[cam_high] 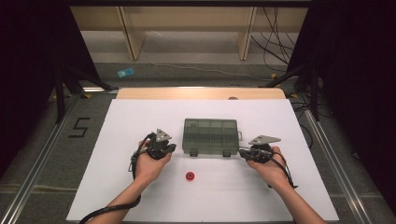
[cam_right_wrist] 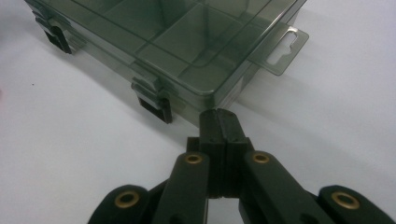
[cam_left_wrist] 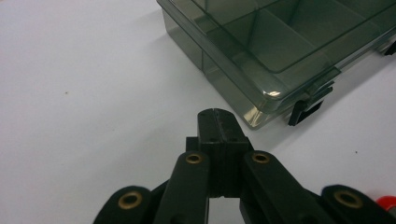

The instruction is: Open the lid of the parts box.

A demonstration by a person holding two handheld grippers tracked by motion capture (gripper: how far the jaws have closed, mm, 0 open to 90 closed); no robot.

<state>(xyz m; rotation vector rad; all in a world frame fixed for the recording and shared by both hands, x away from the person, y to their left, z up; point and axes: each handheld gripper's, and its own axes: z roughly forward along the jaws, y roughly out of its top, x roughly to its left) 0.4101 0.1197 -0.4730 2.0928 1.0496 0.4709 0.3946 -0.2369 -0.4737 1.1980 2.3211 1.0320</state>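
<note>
While we look down, high view: our left gripper (cam_high: pixel 172 148) and right gripper (cam_high: pixel 242 151) flank the smoky clear plastic compartment box (cam_high: pixel 210 136), likely to brace it; small red ring (cam_high: pixel 190 176) lies nearer us.
Left gripper view: jaws pressed together, beside the box's near corner.
Right gripper view: jaws pressed together, tip by the black latch (cam_right_wrist: pixel 154 103), probably to flip it.

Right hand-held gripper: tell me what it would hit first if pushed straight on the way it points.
Most likely the near corner of the smoky plastic compartment box, just right of its black latch. The right hand-held gripper, jaws shut, points at that corner with a little bare white table between, though depth is hard to judge.
</note>
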